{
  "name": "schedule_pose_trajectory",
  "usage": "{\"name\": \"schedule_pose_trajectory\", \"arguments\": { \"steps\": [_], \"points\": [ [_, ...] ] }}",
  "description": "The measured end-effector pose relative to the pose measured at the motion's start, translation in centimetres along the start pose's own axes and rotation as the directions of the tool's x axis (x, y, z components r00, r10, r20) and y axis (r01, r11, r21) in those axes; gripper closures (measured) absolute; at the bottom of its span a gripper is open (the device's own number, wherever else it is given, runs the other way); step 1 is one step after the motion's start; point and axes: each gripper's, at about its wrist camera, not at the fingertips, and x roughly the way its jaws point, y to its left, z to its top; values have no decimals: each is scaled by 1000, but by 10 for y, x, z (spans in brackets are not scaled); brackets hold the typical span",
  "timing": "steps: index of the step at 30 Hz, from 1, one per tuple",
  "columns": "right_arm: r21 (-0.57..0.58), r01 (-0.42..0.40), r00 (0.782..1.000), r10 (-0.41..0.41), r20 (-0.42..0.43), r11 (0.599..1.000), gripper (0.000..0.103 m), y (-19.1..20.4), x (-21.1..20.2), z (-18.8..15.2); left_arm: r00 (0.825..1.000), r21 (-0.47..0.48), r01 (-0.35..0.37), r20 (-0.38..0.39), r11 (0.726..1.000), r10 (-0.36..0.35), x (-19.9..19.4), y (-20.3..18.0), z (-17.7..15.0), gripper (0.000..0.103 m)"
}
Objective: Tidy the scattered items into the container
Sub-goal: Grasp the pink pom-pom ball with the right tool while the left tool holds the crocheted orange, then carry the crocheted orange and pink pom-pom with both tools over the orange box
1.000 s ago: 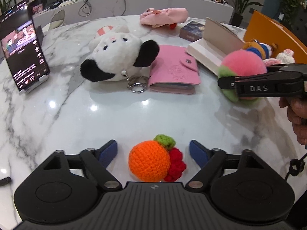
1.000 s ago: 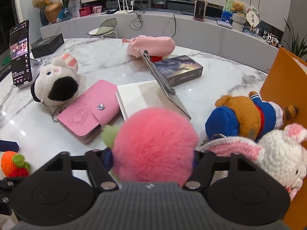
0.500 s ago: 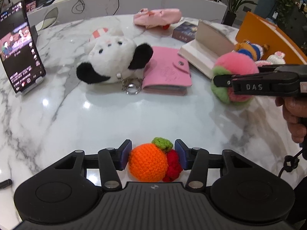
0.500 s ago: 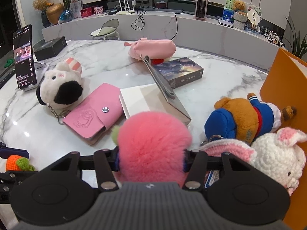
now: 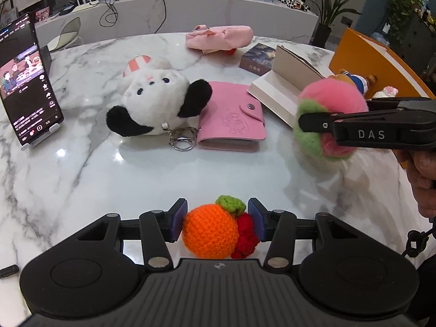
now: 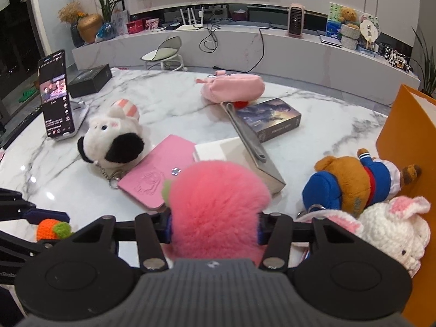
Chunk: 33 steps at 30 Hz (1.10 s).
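Observation:
My left gripper (image 5: 218, 212) is shut on an orange crochet fruit (image 5: 208, 230) with a green leaf and red berries, low over the marble table (image 5: 190, 174). Both blue pads press its sides. The same fruit (image 6: 46, 227) shows at the far left of the right wrist view. My right gripper (image 6: 214, 226) is closing its last bit onto a fluffy pink pompom (image 6: 218, 196) with a green tuft, squeezing it. The pompom (image 5: 333, 100) hangs just above the table. The orange container (image 6: 403, 141) stands at the right edge.
On the table lie a white and black plush (image 5: 155, 103) with a keyring, a pink wallet (image 5: 231, 117), an open white box (image 5: 278, 92), a dark card box (image 5: 257, 57) and a pink pouch (image 5: 220, 38). A phone on a stand (image 5: 27, 87) is left. A bear (image 6: 351, 182) and a white bunny (image 6: 392, 226) lie against the container.
The left jaws came together onto the orange fruit. The right jaws squeezed in on the pink pompom and raised it a little off the table.

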Motion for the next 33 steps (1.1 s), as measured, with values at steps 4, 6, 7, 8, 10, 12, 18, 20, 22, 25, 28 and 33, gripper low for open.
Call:
{"name": "schedule_pose_trajectory", "arguments": {
  "steps": [4,6,7,8,10,12,18,20,22,25,28,33],
  "points": [
    [-5,-17,1000,17,13,1000,51,5,-9,3,1000,0,2,10,1000,-2,-3,-1,1,46],
    [-5,-24,999,25,26,1000,51,7,-15,5,1000,-1,4,17,1000,-4,-6,-1,2,46],
    [-3,-27,999,27,35,1000,51,7,-18,7,1000,-1,5,20,1000,-5,-7,-1,2,46],
    [0,-30,999,30,41,1000,51,8,-22,8,1000,-2,6,22,1000,-6,-8,-1,3,46],
    [2,-31,998,31,53,1000,51,8,-28,10,1000,-2,9,29,1000,-9,-10,-2,4,46],
    [6,-32,997,31,69,999,51,8,-37,15,999,-9,22,35,1000,-22,-13,-3,7,46],
    [-10,-41,986,43,161,999,51,14,-78,34,995,5,57,76,998,-58,-33,-16,23,46],
    [-18,-42,980,45,195,999,51,15,-94,40,994,5,64,88,998,-64,-40,-20,29,46],
    [-24,-41,973,45,226,999,51,13,-109,45,992,12,64,103,998,-65,-48,-25,37,46],
    [-28,-37,963,43,266,999,51,6,-131,52,991,29,53,119,998,-56,-57,-34,50,46],
    [-17,-24,954,28,298,1000,51,-7,-149,59,990,43,46,135,998,-51,-65,-45,62,46],
    [51,-17,938,-2,348,999,51,-36,-176,72,983,66,75,165,995,-85,-79,-75,84,46]
  ]
}}
